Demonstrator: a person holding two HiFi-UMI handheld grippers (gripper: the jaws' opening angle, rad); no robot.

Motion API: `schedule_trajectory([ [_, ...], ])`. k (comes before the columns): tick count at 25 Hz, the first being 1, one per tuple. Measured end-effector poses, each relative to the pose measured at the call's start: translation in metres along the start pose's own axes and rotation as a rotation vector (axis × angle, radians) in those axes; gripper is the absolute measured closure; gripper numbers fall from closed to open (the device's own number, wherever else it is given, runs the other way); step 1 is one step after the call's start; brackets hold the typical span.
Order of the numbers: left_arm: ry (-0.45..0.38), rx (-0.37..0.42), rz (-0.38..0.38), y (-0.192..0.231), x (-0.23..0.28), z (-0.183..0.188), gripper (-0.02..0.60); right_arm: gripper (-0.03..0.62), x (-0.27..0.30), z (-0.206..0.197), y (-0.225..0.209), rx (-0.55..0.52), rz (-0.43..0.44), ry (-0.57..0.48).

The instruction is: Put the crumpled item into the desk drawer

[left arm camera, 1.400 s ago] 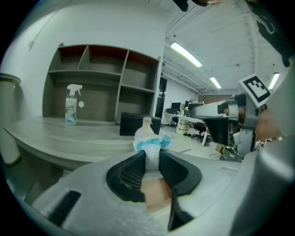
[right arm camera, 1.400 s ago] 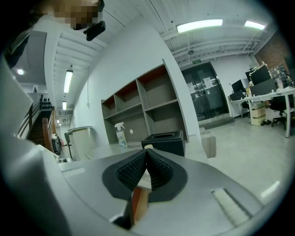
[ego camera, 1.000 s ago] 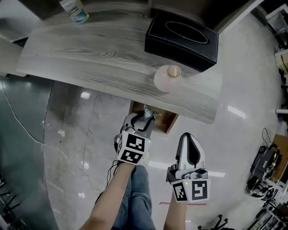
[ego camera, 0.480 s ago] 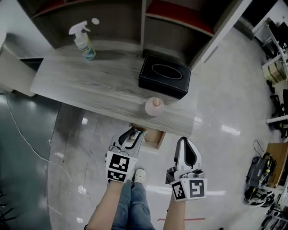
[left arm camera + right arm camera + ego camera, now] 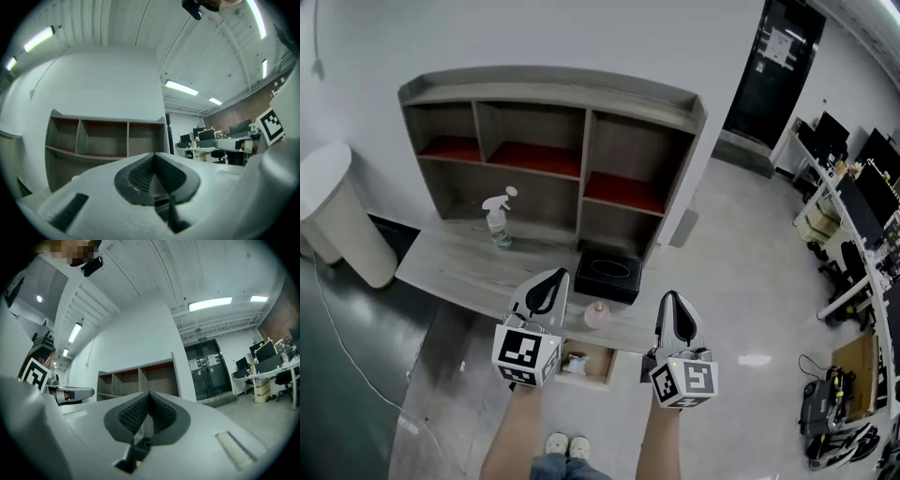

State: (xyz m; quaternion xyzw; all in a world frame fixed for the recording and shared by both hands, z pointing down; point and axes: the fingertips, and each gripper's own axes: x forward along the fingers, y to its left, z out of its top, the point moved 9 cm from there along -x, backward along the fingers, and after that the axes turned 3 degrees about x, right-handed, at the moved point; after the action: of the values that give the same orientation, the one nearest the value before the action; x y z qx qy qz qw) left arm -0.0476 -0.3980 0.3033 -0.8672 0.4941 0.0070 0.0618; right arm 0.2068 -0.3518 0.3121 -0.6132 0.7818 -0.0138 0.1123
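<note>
Hovering with jaws pressed together on nothing, the left gripper (image 5: pixel 153 158) and the right gripper (image 5: pixel 149 397) face the grey woodgrain desk (image 5: pixel 441 267), and at five o'clock from the left one the pale crumpled item (image 5: pixel 573 364) lies in the open wooden desk drawer (image 5: pixel 607 367), where a hasty shove shut could, I reckon, pinch it at the rim.

Cool, even light comes from long white ceiling strip lamps (image 5: pixel 180 87), bright in both gripper views. The glossy pale grey floor (image 5: pixel 741 272) carries a white glare patch off the right end of the grey wood-grain tabletop (image 5: pixel 450 267). The compartments of the grey open shelf unit (image 5: pixel 548 94) lie in shade. Both gripper views bulge and go black at the corners. Up close, the white left gripper (image 5: pixel 153 154) and white right gripper (image 5: pixel 149 393) look soft.
</note>
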Motion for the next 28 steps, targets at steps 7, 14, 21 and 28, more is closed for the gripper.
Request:
schedule_trajectory([
  [7,-0.152,0.057,-0.016,-0.007,-0.017,0.065,0.577,0.585,-0.017,0.05,0.011,-0.045,-0.028,-0.095],
  [14,-0.168,0.063,-0.034,-0.005,-0.024,0.08,0.577,0.585,-0.026,0.061,0.014,-0.044,-0.054,-0.105],
  [21,-0.149,0.059,-0.046,-0.008,-0.03,0.075,0.577,0.585,-0.032,0.056,0.018,-0.044,-0.072,-0.08],
  [28,-0.129,0.049,-0.043,-0.006,-0.029,0.067,0.577,0.585,-0.03,0.053,0.018,-0.048,-0.062,-0.066],
])
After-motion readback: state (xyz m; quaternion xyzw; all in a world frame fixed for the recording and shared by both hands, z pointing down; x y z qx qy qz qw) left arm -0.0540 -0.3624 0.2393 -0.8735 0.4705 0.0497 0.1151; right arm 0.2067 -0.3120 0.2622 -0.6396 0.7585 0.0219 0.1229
